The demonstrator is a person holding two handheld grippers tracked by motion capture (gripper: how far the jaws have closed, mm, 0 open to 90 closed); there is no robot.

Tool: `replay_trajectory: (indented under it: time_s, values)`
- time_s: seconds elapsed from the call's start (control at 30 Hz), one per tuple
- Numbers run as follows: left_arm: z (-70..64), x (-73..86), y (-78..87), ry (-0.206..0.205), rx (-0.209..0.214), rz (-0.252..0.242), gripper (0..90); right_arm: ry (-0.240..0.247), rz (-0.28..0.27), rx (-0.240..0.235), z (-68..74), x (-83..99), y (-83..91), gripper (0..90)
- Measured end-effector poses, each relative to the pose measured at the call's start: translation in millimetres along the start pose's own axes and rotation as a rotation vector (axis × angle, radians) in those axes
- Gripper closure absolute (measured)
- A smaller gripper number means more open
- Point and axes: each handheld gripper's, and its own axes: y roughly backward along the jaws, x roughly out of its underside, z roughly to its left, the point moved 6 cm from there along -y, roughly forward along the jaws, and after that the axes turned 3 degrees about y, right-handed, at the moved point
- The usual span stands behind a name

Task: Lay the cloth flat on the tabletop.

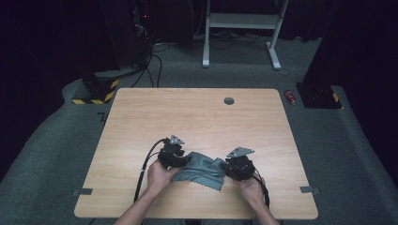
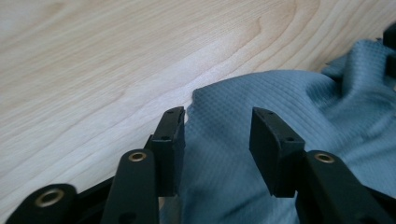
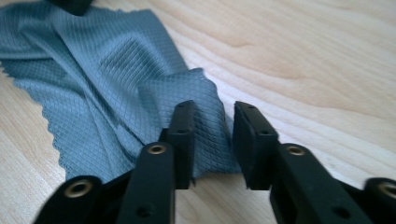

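- High view puts the grey cloth (image 1: 201, 169) low in the frame, a little left of centre, lying rumpled on the wooden surface (image 1: 197, 117) between my two claws; I read it as bunched there because both claws are working it from opposite ends.
- Left gripper view shows the cloth (image 2: 289, 140) spreading from the lower middle to the right edge of the frame, one rounded corner poking up toward the centre. My left claw (image 2: 217, 140) stands with its jaws well apart, straddling that edge and gripping nothing; I judge it is lined up to pinch the hem.
- Right gripper view has the cloth (image 3: 98, 79) filling the upper left, with a raised fold running down toward the frame's middle. My right claw (image 3: 212, 140) is parted by a narrower gap; the fold lies against the inner face of the left-hand jaw, yet the jaws have not closed on it, so it holds nothing that I can see.
- From above, the left claw (image 1: 180, 159) sits at the cloth's left end and the right claw (image 1: 232, 166) at its right end, each hand low behind it, placed so the fabric could be pulled flat.
- Beyond them the surface is bare wood with a small round grommet (image 1: 229, 101) near the top edge.
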Motion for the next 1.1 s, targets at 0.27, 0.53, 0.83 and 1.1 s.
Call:
replay_trajectory:
  time_s: [0.27,0.53,0.83,1.1]
  values:
    - [-7.3,-0.8,-22.1,-0.043,-0.046,0.055,60.7,0.021,0.032,-0.042,9.1,7.2,-8.0,87.5]
    - [-6.6,-1.4,-18.9,-0.162,-0.108,0.121,89.6,0.015,-0.005,-0.039,6.8,0.0,1.0,88.4]
    - [2.1,-3.5,29.1,-0.124,-0.083,-0.039,90.0,0.001,-0.065,-0.039,5.0,-5.5,18.2,88.4]
    - [1.0,51.2,28.6,-0.079,-0.014,0.063,89.4,0.005,-0.005,-0.106,22.2,25.2,8.6,88.0]
